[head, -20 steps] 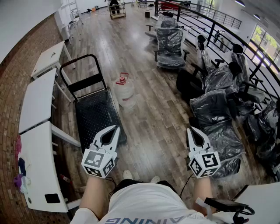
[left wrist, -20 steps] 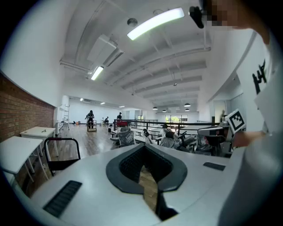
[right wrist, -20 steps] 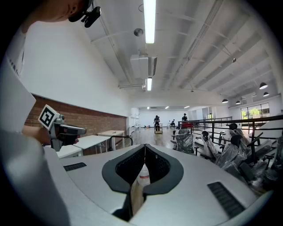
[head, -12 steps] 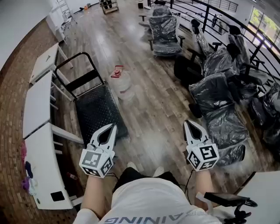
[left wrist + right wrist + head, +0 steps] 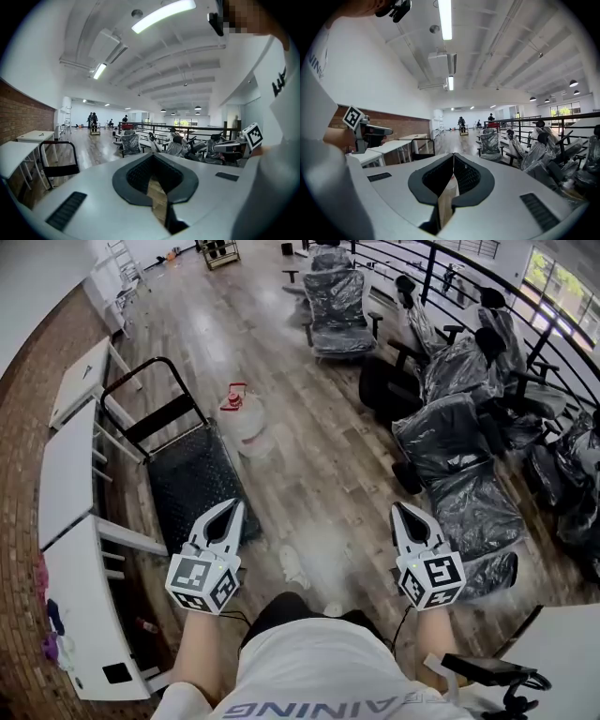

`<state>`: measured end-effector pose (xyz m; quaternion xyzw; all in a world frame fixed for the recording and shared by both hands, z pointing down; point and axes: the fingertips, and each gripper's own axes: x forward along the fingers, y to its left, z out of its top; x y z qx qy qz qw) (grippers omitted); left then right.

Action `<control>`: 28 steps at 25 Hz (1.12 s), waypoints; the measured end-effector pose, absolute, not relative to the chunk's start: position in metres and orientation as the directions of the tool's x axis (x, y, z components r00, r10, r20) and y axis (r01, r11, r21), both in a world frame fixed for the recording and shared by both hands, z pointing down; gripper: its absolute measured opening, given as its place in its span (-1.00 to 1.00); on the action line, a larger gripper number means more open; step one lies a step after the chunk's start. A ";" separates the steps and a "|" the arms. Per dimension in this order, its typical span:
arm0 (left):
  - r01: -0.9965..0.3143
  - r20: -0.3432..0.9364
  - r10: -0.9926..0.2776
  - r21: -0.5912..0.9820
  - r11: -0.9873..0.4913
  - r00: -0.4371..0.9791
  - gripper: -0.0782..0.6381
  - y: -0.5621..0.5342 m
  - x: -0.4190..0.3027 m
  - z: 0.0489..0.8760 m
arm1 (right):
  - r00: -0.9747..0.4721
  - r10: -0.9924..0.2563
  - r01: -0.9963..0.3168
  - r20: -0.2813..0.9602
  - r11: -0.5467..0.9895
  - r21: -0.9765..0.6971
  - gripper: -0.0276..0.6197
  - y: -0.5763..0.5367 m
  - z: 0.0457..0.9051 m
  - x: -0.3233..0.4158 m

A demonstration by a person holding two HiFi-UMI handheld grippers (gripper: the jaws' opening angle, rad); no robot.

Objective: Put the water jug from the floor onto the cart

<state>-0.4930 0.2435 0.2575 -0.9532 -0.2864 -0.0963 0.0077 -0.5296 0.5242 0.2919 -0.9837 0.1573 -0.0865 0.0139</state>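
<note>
Left gripper (image 5: 232, 508) and right gripper (image 5: 401, 512) are both closed and empty, water jug (image 5: 246, 423) sits on the floor (image 5: 328, 474) right beside the cart (image 5: 192, 486), so grabbing it off-centre could easily tip it.

Bottom centre: a white short-sleeved T-shirt (image 5: 309, 667) with grey-blue lettering, above dark trousers (image 5: 298, 608). The left gripper (image 5: 235, 505) and right gripper (image 5: 397, 509) each show white pointed fingers (image 5: 217, 526) lined black, a black-and-white marker cube (image 5: 202, 582) and a thin black cable (image 5: 232, 617).
</note>
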 end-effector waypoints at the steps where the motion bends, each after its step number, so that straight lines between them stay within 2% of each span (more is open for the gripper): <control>1: 0.555 0.185 0.553 0.046 -0.831 0.813 -0.78 0.249 -0.485 0.259 | 0.937 -0.304 -0.300 0.171 -0.953 -0.049 -0.90 0.530 0.292 -0.525; 10: 0.595 0.155 0.599 0.073 -0.800 0.786 -0.78 0.271 -0.402 0.253 | 0.944 -0.274 -0.278 0.182 -0.961 -0.003 -0.90 0.541 0.274 -0.451; 22: 0.505 0.204 0.521 0.130 -0.853 0.829 -0.78 0.188 -0.266 0.269 | 0.905 -0.359 -0.367 0.227 -0.930 -0.007 -0.90 0.465 0.279 -0.299; 28: 0.494 0.217 0.491 0.046 -0.868 0.843 -0.78 0.154 -0.213 0.269 | 0.901 -0.378 -0.388 0.214 -0.922 0.007 -0.90 0.430 0.271 -0.231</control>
